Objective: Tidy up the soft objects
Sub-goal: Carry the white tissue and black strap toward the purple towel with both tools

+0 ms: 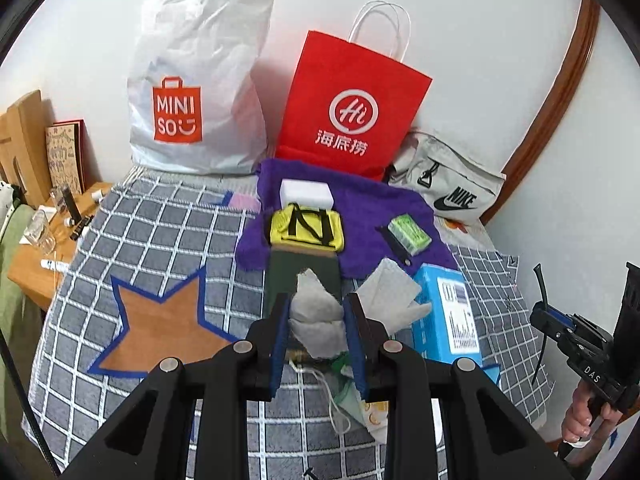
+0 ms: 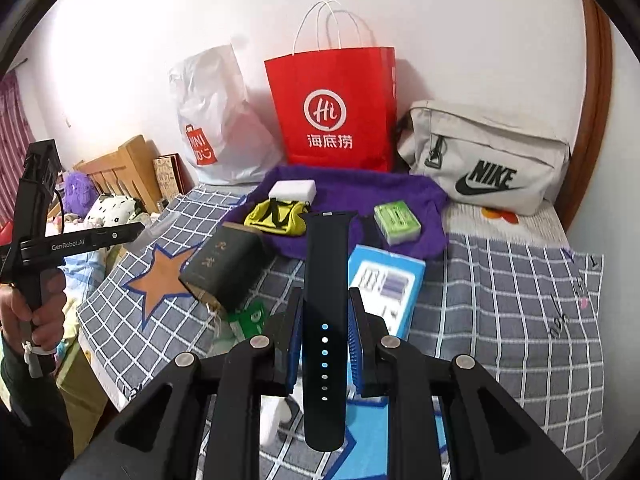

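My left gripper [image 1: 317,320] is shut on a grey cloth [image 1: 316,316] and holds it above the checked bed cover [image 1: 160,240]; the cloth's loose end [image 1: 390,292] hangs to the right. My right gripper [image 2: 325,324] is shut on a black watch strap [image 2: 325,280] that stands upright between the fingers. A purple towel [image 1: 360,208] [image 2: 360,192] lies ahead with a white sponge block [image 1: 306,194] [image 2: 292,191], a yellow pouch [image 1: 306,228] [image 2: 280,216] and a green sponge [image 1: 410,234] [image 2: 397,220] on it.
A dark green box [image 2: 224,268] and a blue box [image 1: 448,312] [image 2: 384,280] lie on the bed cover. A white Miniso bag [image 1: 196,92], a red paper bag [image 1: 352,108] [image 2: 332,112] and a grey Nike bag [image 2: 488,160] stand along the wall. A wooden side table [image 1: 36,264] is at left.
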Available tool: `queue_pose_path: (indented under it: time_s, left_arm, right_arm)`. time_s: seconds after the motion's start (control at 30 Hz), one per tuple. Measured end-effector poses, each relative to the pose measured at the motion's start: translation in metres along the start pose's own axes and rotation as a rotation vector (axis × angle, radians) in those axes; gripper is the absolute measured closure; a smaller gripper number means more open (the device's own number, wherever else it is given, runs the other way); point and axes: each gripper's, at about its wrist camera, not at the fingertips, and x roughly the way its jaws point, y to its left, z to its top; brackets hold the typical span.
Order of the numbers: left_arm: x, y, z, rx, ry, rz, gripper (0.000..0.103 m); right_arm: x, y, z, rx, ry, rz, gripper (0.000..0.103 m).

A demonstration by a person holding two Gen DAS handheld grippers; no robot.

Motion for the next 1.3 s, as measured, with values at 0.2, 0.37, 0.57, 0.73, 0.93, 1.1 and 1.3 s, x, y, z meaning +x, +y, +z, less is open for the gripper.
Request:
queue_pose_path:
  time_s: [0.2, 0.37, 0.57, 0.73, 0.93, 1.1, 1.3]
  left_arm:
    - [0.006, -0.005, 0.019, -0.001, -0.009, 0.003, 0.077]
    - [0.022, -0.004, 0.029, -0.03, 0.01, 0.012, 0.077]
    - [0.041, -0.006, 0.039, -0.034, 0.032, 0.012, 0.077]
    - [0.062, -0.002, 0.051, -0.056, 0.049, 0.03, 0.077]
    - [0.085, 0.003, 0.064, -0.071, 0.068, 0.032, 0.077]
    - [0.106, 0.005, 0.072, -0.069, 0.088, 0.037, 0.077]
    - [0.133, 0.004, 0.081, -0.063, 0.118, 0.037, 0.077]
  right_arm:
    - [0.009, -0.005, 0.021, -0.003, -0.013, -0.003, 0.083]
    - [0.023, -0.01, 0.036, -0.005, -0.012, 0.0, 0.083]
    - [0.04, -0.017, 0.048, -0.005, -0.003, 0.0, 0.083]
    - [0.062, -0.026, 0.057, 0.004, 0.011, -0.008, 0.083]
    - [0.092, -0.041, 0.066, 0.002, 0.038, -0.042, 0.083]
    - [0.11, -0.057, 0.074, 0.015, 0.049, -0.061, 0.083]
    - [0.137, -0.072, 0.082, 0.017, 0.071, -0.066, 0.083]
